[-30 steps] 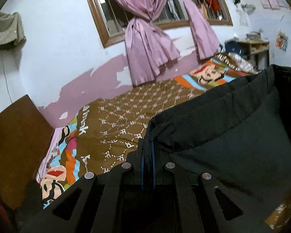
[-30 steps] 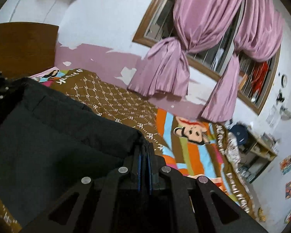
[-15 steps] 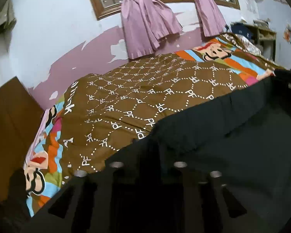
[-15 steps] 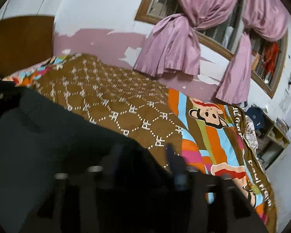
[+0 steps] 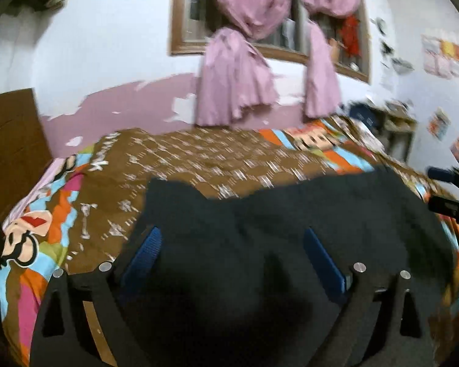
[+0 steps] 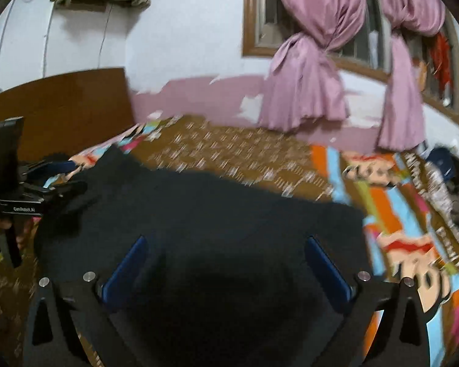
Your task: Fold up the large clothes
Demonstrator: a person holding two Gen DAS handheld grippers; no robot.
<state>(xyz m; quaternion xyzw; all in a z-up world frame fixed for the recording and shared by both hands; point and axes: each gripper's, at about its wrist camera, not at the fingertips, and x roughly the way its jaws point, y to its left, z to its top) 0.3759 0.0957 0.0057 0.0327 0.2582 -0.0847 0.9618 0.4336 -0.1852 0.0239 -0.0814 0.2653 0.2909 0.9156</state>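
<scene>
Left gripper (image 5: 232,257): jaws wide apart, holding nothing. Right gripper (image 6: 226,263): same, wide, empty. Black garment (image 5: 290,223) lies spread on bedspread (image 5: 199,159), just beyond both sets of fingers. Step, by judgement: fold laid down; next, back off without snagging cloth, check edges line up before regrasp. One second ago both pinched garment, lifted; now let go, garment flat. Curtains (image 6: 309,85) behind.
</scene>
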